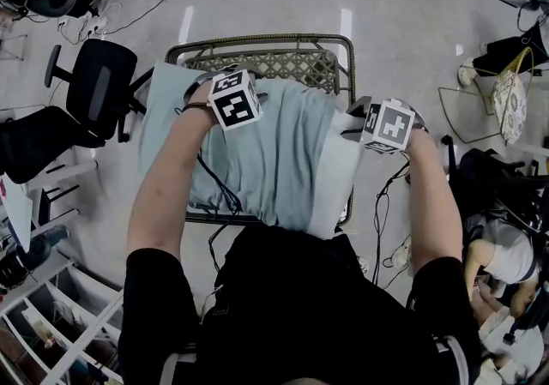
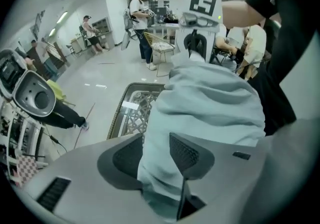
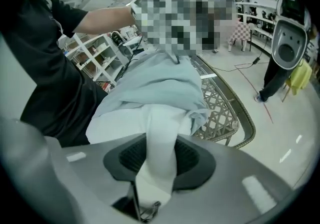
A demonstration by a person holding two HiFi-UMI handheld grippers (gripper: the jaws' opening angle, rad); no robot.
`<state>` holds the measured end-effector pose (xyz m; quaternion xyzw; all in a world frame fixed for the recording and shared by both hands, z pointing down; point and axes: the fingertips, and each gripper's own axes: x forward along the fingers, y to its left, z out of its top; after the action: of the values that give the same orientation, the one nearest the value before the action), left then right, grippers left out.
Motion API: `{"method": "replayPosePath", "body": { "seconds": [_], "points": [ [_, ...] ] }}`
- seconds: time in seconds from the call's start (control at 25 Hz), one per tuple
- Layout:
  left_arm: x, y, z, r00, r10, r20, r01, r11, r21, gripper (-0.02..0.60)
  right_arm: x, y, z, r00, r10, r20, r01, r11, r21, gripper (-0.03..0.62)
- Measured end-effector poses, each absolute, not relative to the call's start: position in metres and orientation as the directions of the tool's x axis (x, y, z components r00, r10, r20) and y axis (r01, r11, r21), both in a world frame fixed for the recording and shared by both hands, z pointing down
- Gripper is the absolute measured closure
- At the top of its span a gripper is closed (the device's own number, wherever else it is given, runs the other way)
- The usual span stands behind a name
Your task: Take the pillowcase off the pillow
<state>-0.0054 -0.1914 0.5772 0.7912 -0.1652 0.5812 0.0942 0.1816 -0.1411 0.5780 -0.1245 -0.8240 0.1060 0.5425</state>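
Head view shows the wicker chair (image 1: 257, 42) beneath both sets of jaws, carrying the whole load. The pale blue pillowcase (image 1: 266, 152) spreads across it and still covers most of the pillow (image 1: 341, 173), whose white end shows bare on the right gripper's side.

The right gripper (image 3: 160, 155) has its jaws narrow, pinched on a white corner of that pillow. The rest bulges out just beyond them. The left gripper (image 2: 156, 152) has its jaws standing well apart. A loose fold of pillowcase lies between them and does not look clamped.

I judge both pieces light and soft. The case is thin cloth that bunches and can slide out of a shallow bite. I'd take a deep pinch of its open hem close to the right jaws, and keep the pillow corner as my anchor.
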Motion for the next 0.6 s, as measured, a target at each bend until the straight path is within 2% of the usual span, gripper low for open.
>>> {"method": "replayPosePath", "body": {
  "seconds": [0.12, 0.2, 0.24, 0.4, 0.6],
  "points": [
    [0.005, -0.185, 0.597, 0.223, -0.077, 0.972, -0.318, -0.948, -0.002, 0.434, 0.179, -0.136, 0.572, -0.374, 0.31, 0.874, 0.122, 0.951, -0.285, 0.448],
    [0.007, -0.176, 0.605, 0.204, -0.019, 0.979, -0.3, -0.953, 0.044, 0.542, 0.181, -0.135, 0.574, -0.37, 0.308, 0.877, 0.126, 0.951, -0.281, 0.448],
    [0.005, -0.172, 0.608, 0.177, -0.007, 0.984, -0.286, -0.957, 0.045, 0.571, 0.182, -0.135, 0.575, -0.371, 0.308, 0.876, 0.121, 0.951, -0.283, 0.45],
    [-0.028, -0.169, 0.612, 0.014, -0.03, 0.999, -0.249, -0.968, -0.026, 0.575, 0.187, -0.138, 0.579, -0.402, 0.306, 0.863, 0.097, 0.951, -0.292, 0.459],
    [-0.06, -0.159, 0.6, -0.041, -0.057, 0.998, -0.281, -0.957, -0.067, 0.575, 0.195, -0.145, 0.576, -0.457, 0.328, 0.827, 0.084, 0.941, -0.327, 0.465]
  ]
}}
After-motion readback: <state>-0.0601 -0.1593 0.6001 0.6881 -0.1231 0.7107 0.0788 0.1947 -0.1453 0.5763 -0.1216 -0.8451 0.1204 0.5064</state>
